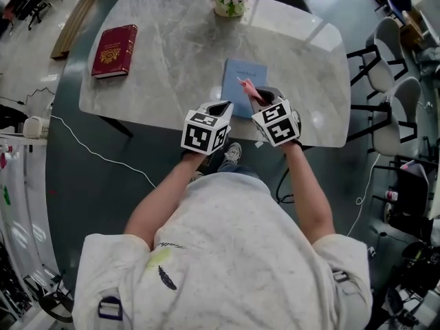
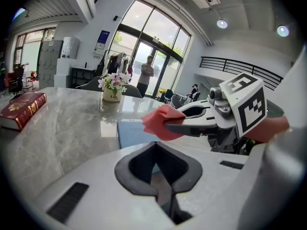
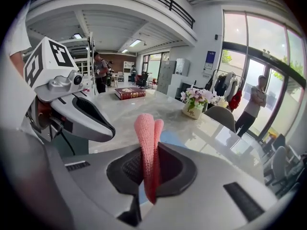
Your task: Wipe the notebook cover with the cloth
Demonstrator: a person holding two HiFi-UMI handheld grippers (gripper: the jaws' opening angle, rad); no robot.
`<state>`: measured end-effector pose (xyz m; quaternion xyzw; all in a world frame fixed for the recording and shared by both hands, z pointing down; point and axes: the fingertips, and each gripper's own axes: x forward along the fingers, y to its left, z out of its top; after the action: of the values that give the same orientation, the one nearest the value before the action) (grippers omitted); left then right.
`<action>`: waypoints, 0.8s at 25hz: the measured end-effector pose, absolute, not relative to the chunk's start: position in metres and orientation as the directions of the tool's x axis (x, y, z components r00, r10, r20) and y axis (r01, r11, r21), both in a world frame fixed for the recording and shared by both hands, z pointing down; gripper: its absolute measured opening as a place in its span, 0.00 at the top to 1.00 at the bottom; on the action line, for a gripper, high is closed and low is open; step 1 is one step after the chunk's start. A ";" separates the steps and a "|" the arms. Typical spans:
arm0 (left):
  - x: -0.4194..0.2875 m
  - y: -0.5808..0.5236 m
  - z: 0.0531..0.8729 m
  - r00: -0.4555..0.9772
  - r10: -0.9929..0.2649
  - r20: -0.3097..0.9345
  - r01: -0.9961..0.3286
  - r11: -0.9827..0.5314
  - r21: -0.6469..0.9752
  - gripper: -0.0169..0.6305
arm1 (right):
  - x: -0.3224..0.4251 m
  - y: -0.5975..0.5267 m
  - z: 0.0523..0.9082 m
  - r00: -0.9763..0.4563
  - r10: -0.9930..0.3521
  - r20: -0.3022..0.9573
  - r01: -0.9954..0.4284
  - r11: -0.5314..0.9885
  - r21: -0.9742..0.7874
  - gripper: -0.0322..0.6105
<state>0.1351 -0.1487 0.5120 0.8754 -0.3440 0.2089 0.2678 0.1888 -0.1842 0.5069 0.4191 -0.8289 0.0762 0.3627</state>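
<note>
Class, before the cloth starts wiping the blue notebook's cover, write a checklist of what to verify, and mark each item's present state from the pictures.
1. Right tongs shut on the cloth: ok.
2. Notebook closed and flat on the table: ok.
3. Cloth over the cover: ok, by the head view.
4. Cloth touching the cover: cannot tell.
5. Left tongs steadying the notebook: not ok; shut on nothing, short of it.
6. Red book and flower pot clear of the wiping path: ok, both stand well apart from the notebook.
</note>
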 end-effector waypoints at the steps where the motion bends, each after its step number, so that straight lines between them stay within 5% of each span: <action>1: 0.138 -0.153 0.511 0.677 -0.490 0.549 -0.713 -0.623 0.323 0.96 | 0.193 -0.191 0.504 -0.386 -0.647 0.657 -0.749 0.636 0.187 0.93; 20: 0.150 -0.217 0.521 0.630 -0.513 0.582 -0.753 -0.587 0.298 0.96 | 0.240 -0.303 0.529 -0.319 -0.653 0.687 -0.752 0.616 0.236 0.93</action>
<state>0.1495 -0.2171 0.5206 0.8622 -0.3672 0.2236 0.2679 0.2403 -0.3028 0.5292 0.4336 -0.8098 0.0632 0.3902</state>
